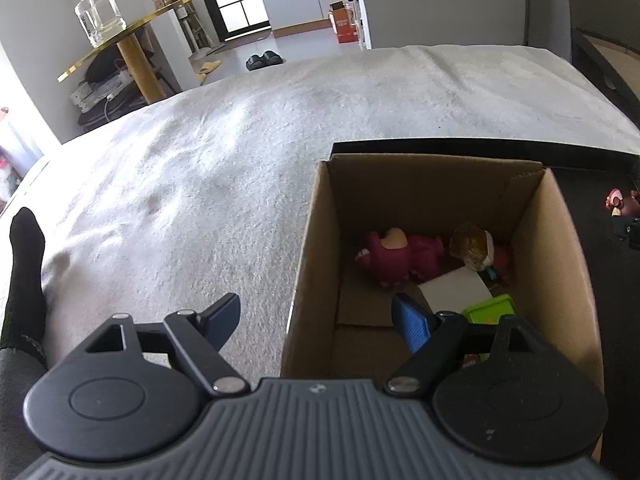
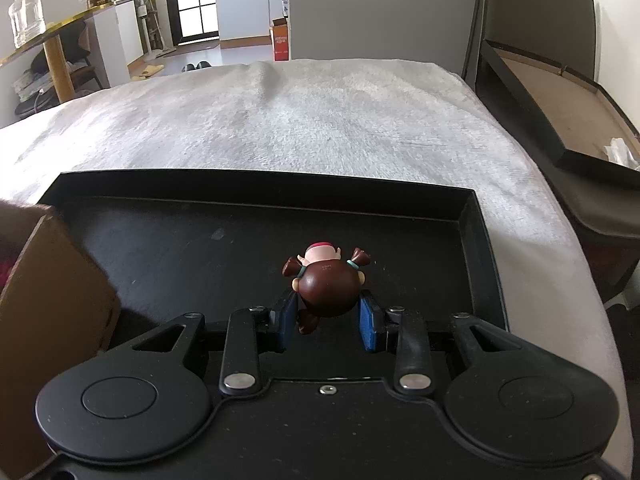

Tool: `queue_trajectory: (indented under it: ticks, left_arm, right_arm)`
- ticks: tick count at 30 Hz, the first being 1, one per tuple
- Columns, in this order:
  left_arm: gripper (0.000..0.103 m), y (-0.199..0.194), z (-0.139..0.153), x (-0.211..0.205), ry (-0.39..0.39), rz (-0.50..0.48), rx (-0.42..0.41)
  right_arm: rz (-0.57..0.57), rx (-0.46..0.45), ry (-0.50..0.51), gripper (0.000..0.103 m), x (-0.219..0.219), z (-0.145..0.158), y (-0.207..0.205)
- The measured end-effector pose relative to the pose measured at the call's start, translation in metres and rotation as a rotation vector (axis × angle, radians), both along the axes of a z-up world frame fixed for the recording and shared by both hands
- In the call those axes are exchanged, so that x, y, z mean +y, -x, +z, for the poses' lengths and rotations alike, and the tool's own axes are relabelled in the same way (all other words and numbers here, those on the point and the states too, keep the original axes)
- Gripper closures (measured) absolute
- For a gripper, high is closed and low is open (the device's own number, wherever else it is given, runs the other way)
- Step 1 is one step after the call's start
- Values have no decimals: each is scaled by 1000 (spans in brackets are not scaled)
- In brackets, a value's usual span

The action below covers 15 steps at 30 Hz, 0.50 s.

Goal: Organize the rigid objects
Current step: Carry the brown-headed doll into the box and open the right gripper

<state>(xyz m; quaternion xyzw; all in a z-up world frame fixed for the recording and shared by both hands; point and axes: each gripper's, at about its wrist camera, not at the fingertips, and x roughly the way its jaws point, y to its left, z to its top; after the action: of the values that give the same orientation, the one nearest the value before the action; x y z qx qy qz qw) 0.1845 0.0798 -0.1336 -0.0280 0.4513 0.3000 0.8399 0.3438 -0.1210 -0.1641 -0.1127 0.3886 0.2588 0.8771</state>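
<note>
An open cardboard box (image 1: 552, 248) stands on a black tray (image 2: 476, 240) on the bed. Inside it lie a magenta bear figure (image 1: 394, 256), a brown-haired figure (image 1: 474, 250), a white card (image 1: 456, 290) and a green block (image 1: 490, 310). My left gripper (image 1: 320, 318) is open and empty, straddling the box's left wall. My right gripper (image 2: 329, 316) is shut on a small doll figure with a brown head and pigtails (image 2: 328, 286), held just above the tray floor. The doll also shows at the far right of the left wrist view (image 1: 620, 202).
A white fleece blanket (image 2: 300, 120) covers the bed. The box's corner (image 2: 48, 288) stands at the tray's left. A black frame (image 2: 560, 120) leans beside the bed on the right. A gold shelf with a glass jar (image 1: 98, 12) stands at the far left. A socked foot (image 1: 26, 276) rests at the left.
</note>
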Motion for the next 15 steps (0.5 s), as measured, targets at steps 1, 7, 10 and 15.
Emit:
queue_trajectory:
  ticks: [1,7,10,15]
  left_arm:
    - [21,1,0,0,6,-1,-4]
    - [22,10,2,0,11,-4,-22]
    - [25,13,-1,2,36,-12,-22]
    - [33,21,-1,4,58,-25,-51]
  right_arm:
    - [1,1,-1,71,-1,2,3]
    - [17,-11,-6,71,-2,20,23]
    - [30,-22,-12,71,0,31,33]
    - [66,-35,-18,71,7,48,48]
